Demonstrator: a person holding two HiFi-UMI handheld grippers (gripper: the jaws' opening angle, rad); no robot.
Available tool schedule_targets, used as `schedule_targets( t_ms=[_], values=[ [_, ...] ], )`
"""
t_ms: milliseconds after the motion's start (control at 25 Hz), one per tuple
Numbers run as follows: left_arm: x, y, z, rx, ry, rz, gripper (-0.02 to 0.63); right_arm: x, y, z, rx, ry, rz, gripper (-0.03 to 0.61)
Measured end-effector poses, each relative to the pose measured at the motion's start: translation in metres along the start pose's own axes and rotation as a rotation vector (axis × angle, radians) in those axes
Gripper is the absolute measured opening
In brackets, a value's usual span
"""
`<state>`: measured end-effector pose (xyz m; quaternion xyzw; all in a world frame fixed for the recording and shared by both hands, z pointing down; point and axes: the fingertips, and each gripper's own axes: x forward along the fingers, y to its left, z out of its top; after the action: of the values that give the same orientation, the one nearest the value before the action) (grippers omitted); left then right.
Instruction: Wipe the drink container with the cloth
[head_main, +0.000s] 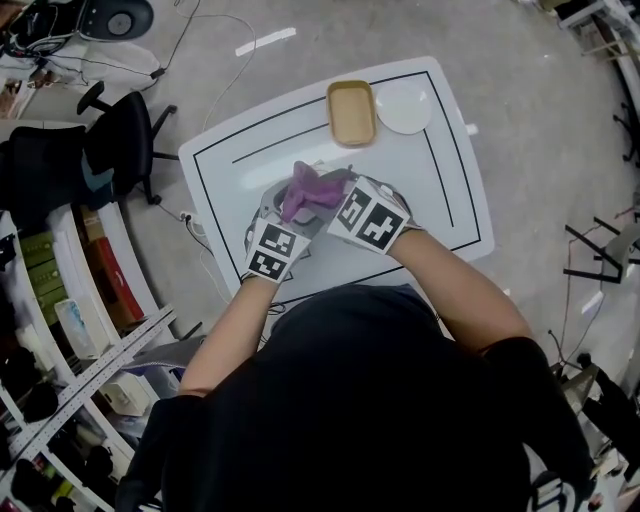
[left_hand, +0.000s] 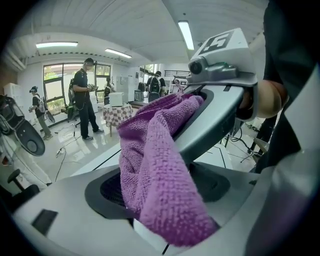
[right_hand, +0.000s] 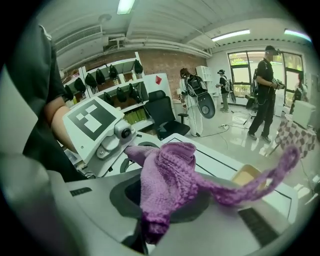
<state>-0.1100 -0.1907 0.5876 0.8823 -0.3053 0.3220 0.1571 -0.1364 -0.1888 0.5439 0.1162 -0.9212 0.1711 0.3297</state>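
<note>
A purple cloth (head_main: 308, 188) hangs bunched between my two grippers over the middle of the white table (head_main: 455, 190). My right gripper (head_main: 328, 198) is shut on it: in the right gripper view the cloth's lower end (right_hand: 150, 220) is pinched where the jaws meet. My left gripper (head_main: 292, 214) stands open, its jaws wide, with the cloth (left_hand: 160, 165) draped between them and touching neither pad firmly. A tan rectangular container (head_main: 351, 112) sits at the table's far edge, clear of both grippers. It also shows behind the cloth as the tan container (right_hand: 247, 177).
A white round dish (head_main: 403, 106) lies right of the tan container. A black office chair (head_main: 125, 140) and shelving (head_main: 80, 300) stand left of the table. Cables trail on the floor (head_main: 200, 60). People stand across the room (left_hand: 85, 95).
</note>
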Motion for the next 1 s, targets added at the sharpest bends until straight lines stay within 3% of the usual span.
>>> schedule_targets(
  t_ms=[520,720,880,1000],
  values=[
    [-0.002,0.000,-0.005,-0.043,0.005,-0.006,0.382,-0.028,-0.026,-0.015,0.036,0.025,-0.081,0.078],
    [0.001,-0.001,-0.018,-0.045,0.062,-0.017,0.377,-0.045,-0.043,-0.027,0.086,0.005,-0.124,0.078],
    [0.000,0.001,-0.027,-0.051,0.087,0.008,0.274,-0.056,-0.053,-0.035,0.124,-0.015,-0.149,0.078],
    [-0.001,0.003,-0.028,-0.054,0.086,0.012,0.264,-0.057,-0.054,-0.038,0.127,-0.037,-0.147,0.078]
  ],
)
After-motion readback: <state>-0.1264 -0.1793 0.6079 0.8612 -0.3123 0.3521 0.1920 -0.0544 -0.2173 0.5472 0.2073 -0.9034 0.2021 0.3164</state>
